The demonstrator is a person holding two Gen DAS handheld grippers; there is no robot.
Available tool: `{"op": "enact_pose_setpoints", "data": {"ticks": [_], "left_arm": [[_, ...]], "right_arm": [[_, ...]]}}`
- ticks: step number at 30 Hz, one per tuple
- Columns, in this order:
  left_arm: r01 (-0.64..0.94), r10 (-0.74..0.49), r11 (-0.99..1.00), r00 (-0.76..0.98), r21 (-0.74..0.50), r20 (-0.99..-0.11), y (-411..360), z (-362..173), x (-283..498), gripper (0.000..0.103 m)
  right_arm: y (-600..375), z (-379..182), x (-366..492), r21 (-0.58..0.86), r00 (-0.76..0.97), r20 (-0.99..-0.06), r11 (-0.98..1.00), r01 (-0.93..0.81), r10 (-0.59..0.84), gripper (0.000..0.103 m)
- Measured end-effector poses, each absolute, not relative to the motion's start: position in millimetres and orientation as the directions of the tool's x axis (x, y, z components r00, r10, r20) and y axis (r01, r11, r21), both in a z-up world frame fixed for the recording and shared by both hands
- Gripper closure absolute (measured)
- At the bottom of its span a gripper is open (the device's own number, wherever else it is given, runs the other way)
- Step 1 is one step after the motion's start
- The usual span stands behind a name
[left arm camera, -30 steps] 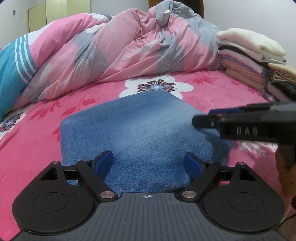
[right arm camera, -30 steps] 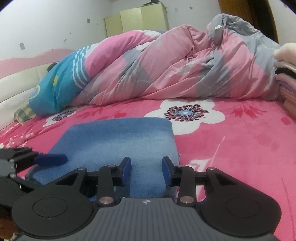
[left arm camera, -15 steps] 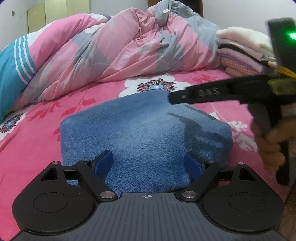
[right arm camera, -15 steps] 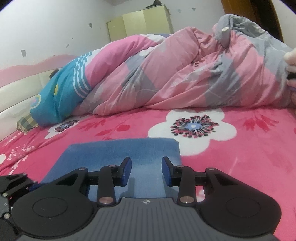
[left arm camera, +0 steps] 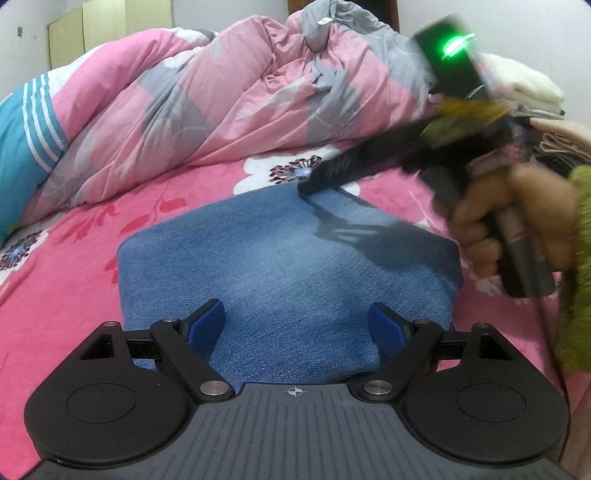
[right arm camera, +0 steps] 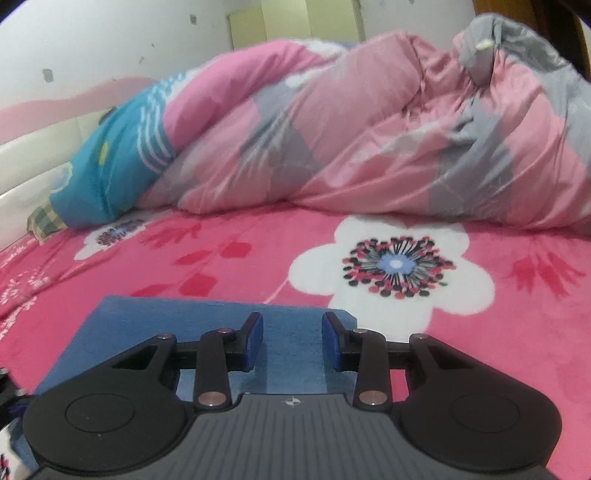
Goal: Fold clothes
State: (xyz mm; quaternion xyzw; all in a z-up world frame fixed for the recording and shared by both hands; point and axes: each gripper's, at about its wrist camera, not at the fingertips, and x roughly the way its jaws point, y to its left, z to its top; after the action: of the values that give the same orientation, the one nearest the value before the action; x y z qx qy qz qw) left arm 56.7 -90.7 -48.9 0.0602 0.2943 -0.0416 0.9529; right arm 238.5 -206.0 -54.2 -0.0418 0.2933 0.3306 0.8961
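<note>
A bed sheet (right arm camera: pixel 258 236) in bright pink with white flowers is filling the lower half of both frames. A pink and grey quilt (right arm camera: pixel 369 122) is lying heaped across the middle. A pale wall (right arm camera: pixel 110 40) is showing at upper left, with a yellowish wardrobe (right arm camera: pixel 295 18) standing at top centre and a padded headboard (right arm camera: pixel 33 155) running along the left edge.

A bedroom in a home.
A bed's bright pink flowered plush blanket (right arm camera: pixel 258 236) carries a rumpled pink-and-grey quilt (right arm camera: pixel 369 122); behind the quilt stands a pale yellow wardrobe (right arm camera: pixel 295 18), beside it stacked folded clothes (left arm camera: pixel 524 88).
</note>
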Motion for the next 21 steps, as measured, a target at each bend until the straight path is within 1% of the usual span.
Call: {"op": "enact_pose_setpoints", "data": {"ticks": [2, 4, 5, 6, 9, 10, 12, 14, 16, 19, 21], "left_arm": [[0.117, -0.047, 0.989, 0.826, 0.090, -0.562, -90, -49, 56, 0.017], [0.118, -0.051, 0.989, 0.828, 0.084, -0.558, -89, -50, 55, 0.017], [0.119, -0.055, 0.990, 0.829, 0.080, -0.556, -88, -50, 55, 0.017], [0.120, -0.059, 0.990, 0.830, 0.076, -0.554, -87, -50, 54, 0.017], [0.127, -0.065, 0.989, 0.837, 0.077, -0.543, -87, -52, 51, 0.017], [0.128, -0.068, 0.989, 0.839, 0.075, -0.540, -87, -52, 51, 0.017], [0.134, -0.077, 0.989, 0.840, 0.069, -0.537, -86, -52, 52, 0.017], [0.136, -0.084, 0.989, 0.842, 0.060, -0.533, -84, -52, 51, 0.016], [0.142, -0.094, 0.989, 0.844, 0.049, -0.529, -82, -53, 50, 0.016], [0.144, -0.100, 0.989, 0.849, 0.045, -0.518, -81, -54, 49, 0.016], [0.144, -0.101, 0.989, 0.854, 0.045, -0.510, -81, -56, 48, 0.016]], "right_arm": [[-200, -68, 244, 0.097, 0.598, -0.577, 0.774, -0.626, 0.556, 0.065], [-198, -61, 248, 0.091, 0.581, -0.605, 0.773, -0.628, 0.544, 0.066], [-196, -52, 249, 0.088, 0.575, -0.620, 0.776, -0.624, 0.533, 0.069], [-196, -45, 250, 0.100, 0.572, -0.619, 0.776, -0.622, 0.538, 0.074], [-193, -30, 256, 0.168, 0.554, -0.600, 0.768, -0.618, 0.577, 0.075], [-187, -34, 260, 0.167, 0.545, -0.617, 0.771, -0.615, 0.568, 0.076], [-169, -61, 267, 0.107, 0.515, -0.694, 0.779, -0.618, 0.503, 0.078], [-160, -62, 267, 0.065, 0.521, -0.710, 0.781, -0.622, 0.474, 0.078], [-154, -46, 269, 0.059, 0.516, -0.727, 0.790, -0.611, 0.453, 0.079], [-145, -17, 255, 0.111, 0.465, -0.689, 0.715, -0.690, 0.556, 0.079], [-127, -12, 243, 0.134, 0.404, -0.685, 0.651, -0.747, 0.606, 0.079]]}}
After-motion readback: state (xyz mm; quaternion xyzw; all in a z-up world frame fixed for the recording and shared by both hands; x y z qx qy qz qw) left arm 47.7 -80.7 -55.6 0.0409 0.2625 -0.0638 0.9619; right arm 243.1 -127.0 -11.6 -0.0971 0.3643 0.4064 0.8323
